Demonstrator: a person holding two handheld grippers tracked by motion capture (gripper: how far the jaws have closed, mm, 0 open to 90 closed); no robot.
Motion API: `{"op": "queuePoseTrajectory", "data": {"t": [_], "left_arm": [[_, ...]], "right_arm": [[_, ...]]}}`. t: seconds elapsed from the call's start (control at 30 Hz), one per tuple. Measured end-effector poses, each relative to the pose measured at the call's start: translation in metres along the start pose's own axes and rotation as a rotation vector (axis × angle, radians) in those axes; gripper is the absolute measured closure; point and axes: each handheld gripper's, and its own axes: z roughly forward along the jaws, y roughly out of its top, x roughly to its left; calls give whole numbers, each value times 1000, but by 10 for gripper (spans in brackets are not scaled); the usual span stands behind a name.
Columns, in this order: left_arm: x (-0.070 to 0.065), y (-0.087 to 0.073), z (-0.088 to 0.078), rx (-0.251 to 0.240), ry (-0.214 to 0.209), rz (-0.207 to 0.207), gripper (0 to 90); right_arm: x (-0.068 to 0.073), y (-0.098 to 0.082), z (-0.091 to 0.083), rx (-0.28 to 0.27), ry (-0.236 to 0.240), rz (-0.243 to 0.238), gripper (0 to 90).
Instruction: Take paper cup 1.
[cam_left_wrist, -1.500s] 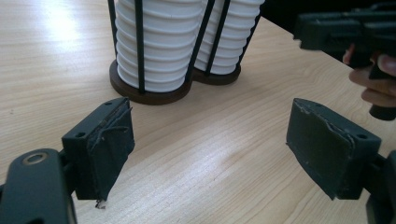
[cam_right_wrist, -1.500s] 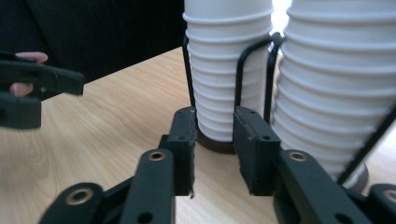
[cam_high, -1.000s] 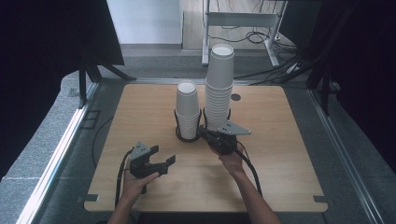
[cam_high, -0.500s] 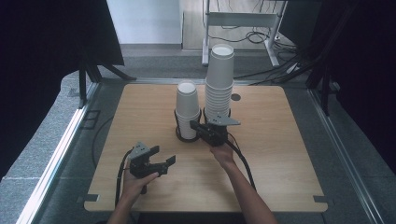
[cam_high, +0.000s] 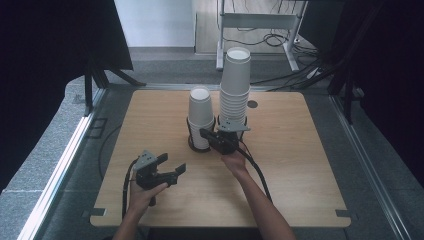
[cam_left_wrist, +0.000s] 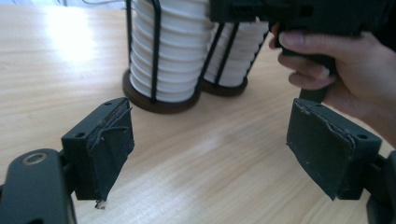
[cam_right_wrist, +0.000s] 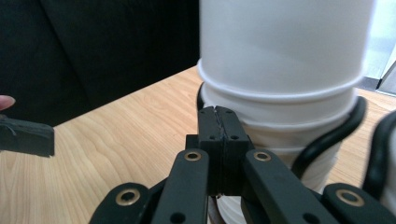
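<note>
Two stacks of white paper cups stand in black wire holders at mid-table: a short stack (cam_high: 200, 116) and, to its right, a tall stack (cam_high: 235, 82). My right gripper (cam_high: 206, 134) is shut with nothing between its jaws, and its tips sit right at the base of the short stack (cam_right_wrist: 280, 70); whether they touch it I cannot tell. In the right gripper view the closed tips (cam_right_wrist: 218, 113) stand in front of the holder's wire (cam_right_wrist: 327, 140). My left gripper (cam_high: 172, 163) rests low at the front left, jaws apart and empty (cam_left_wrist: 210, 154), pointing at both holders (cam_left_wrist: 161, 100).
The wooden table (cam_high: 300, 165) has bare room to the right and left of the holders. A small dark hole (cam_high: 252, 104) lies behind the tall stack. Cables and a metal frame (cam_high: 260, 25) stand on the floor beyond the far edge.
My right gripper has slid left from in front of the tall stack to the base of the short stack. The left gripper has stayed in place.
</note>
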Motion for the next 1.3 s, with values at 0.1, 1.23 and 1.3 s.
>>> {"op": "queuePoseTrajectory", "data": {"t": [0.1, 1.23, 1.3], "left_arm": [[-1, 5, -4, -27, 19, -2, 148], [-3, 114, 69, -114, 32, 56, 148], [-4, 117, 72, -106, 38, 63, 145]], "right_arm": [[-4, 0, -3, -29, 11, 33, 895], [-4, -4, 1, -9, 9, 5, 891], [-4, -4, 1, -9, 8, 7, 889]]}}
